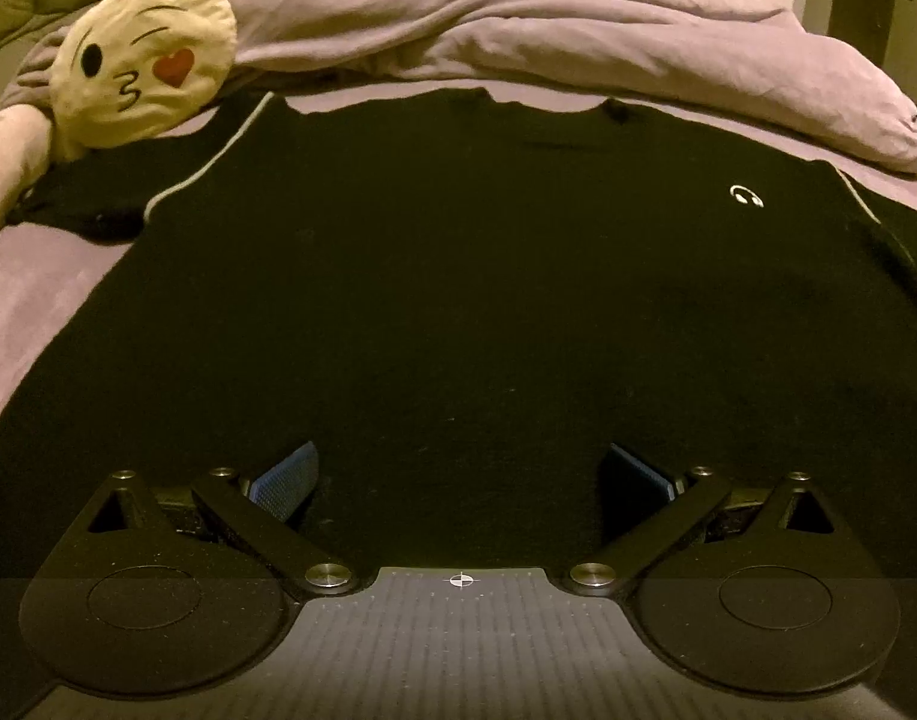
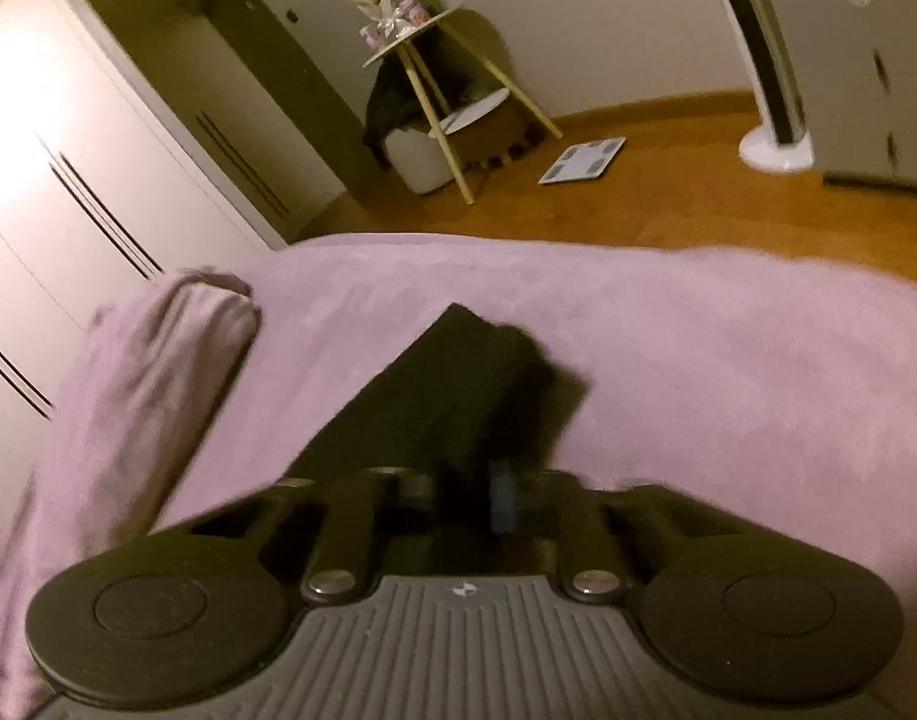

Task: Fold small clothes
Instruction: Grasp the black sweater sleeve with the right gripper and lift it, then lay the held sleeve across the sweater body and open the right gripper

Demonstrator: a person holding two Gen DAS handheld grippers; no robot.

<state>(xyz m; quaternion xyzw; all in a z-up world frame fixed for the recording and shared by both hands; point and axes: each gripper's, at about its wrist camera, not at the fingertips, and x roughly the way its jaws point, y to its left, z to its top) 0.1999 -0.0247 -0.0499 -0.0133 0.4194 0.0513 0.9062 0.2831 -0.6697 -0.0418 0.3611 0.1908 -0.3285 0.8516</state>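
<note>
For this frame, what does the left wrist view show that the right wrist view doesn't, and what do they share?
Only the left wrist view: the black shirt spread flat with its small white logo, an emoji cushion, and the left gripper open above the shirt.

Only the right wrist view: the right gripper shut on a black sleeve, the wooden floor, a side table and a bathroom scale.

Both: the mauve bedcover, the rumpled duvet, black fabric and white wardrobe doors.

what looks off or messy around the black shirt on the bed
The emoji cushion lies on the shirt's far-left sleeve, which is bunched. The duvet is heaped behind the collar.
</note>
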